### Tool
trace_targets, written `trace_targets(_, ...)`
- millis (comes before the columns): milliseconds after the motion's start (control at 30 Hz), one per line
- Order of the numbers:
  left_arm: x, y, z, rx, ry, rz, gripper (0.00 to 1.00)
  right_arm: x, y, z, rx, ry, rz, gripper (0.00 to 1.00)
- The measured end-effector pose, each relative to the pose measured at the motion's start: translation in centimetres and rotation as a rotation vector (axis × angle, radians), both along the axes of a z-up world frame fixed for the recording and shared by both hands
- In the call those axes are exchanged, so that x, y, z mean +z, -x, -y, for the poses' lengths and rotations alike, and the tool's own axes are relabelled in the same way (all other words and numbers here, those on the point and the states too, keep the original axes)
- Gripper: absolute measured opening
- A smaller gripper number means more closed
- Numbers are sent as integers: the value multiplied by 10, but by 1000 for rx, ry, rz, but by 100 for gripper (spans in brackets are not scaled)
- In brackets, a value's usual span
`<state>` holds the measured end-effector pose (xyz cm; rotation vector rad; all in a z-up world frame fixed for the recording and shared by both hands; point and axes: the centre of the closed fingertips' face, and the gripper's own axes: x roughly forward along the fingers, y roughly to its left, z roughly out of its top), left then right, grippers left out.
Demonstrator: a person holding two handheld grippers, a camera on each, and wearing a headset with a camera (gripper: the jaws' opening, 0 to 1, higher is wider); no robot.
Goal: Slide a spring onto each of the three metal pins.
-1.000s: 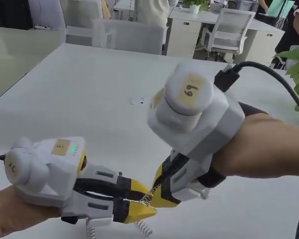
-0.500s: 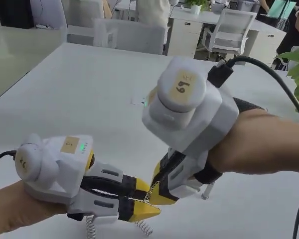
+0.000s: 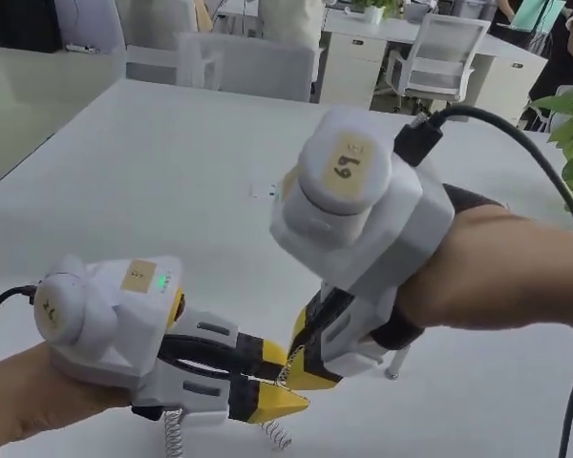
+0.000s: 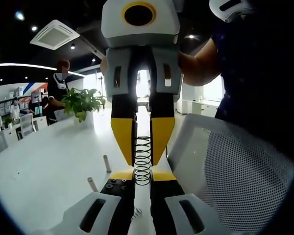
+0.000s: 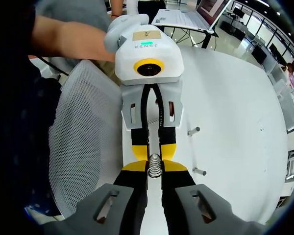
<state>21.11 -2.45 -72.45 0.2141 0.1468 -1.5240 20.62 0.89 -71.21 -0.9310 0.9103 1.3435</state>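
Yellow-tipped right gripper [image 3: 292, 366]: comes in from the right of the head view, jaws clamped on the spring [image 4: 143, 159], one yellow finger pressed against each side of the coil.

Left gripper [image 5: 154, 155]: faces the right one tip to tip, jaws drawn together to a thin slit. Whether anything is pinched in that slit cannot be told. The spring's lower end touches its tips.

Spring: held just above the table [image 3: 172, 172], spanning the meeting point of the two sets of tips. It is seen side-on in the left gripper view and end-on in the right gripper view.

Near pin [image 4: 92, 184] and far pin [image 4: 107, 163]: short metal posts, both bare, standing on the table to the left of the jaws in the left gripper view, near each other and apart from the grippers.

Loose spring [image 3: 172, 434]: lies on the table under the left gripper's body in the head view.

Second loose spring [image 3: 279, 436]: lies on the table just below the joined tips.

Table: white, flat.

Black cable [image 3: 516, 134]: runs from the back of the right gripper off to the right.

Mesh chair back [image 4: 225, 166]: white, beside the table edge.

Potted plant [image 4: 81, 103]: green, at the far end of the table.
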Motion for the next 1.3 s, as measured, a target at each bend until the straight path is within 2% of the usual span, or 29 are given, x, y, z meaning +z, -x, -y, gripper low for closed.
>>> trace_targets(200, -3, 0, 1, 4, -3, -17, 8, 0, -2, 0, 4, 1, 8, 6)
trace_targets(533, -4, -2, -3, 18, -5, -26, 14, 2, -7, 2, -4, 4, 16, 6)
trace_targets(733, -7, -2, -7, 37, -1, -48, 21, 3, -9, 7, -8, 11, 18, 7)
trace_targets(1100, -17, -1, -31, 100, -4, -78, 25, 7, -24, 29, -50, 30, 24, 7)
trace_targets(1300, -16, -3, -44, 151, 8, -85, 27, 9, -35, 43, -90, 34, 28, 7)
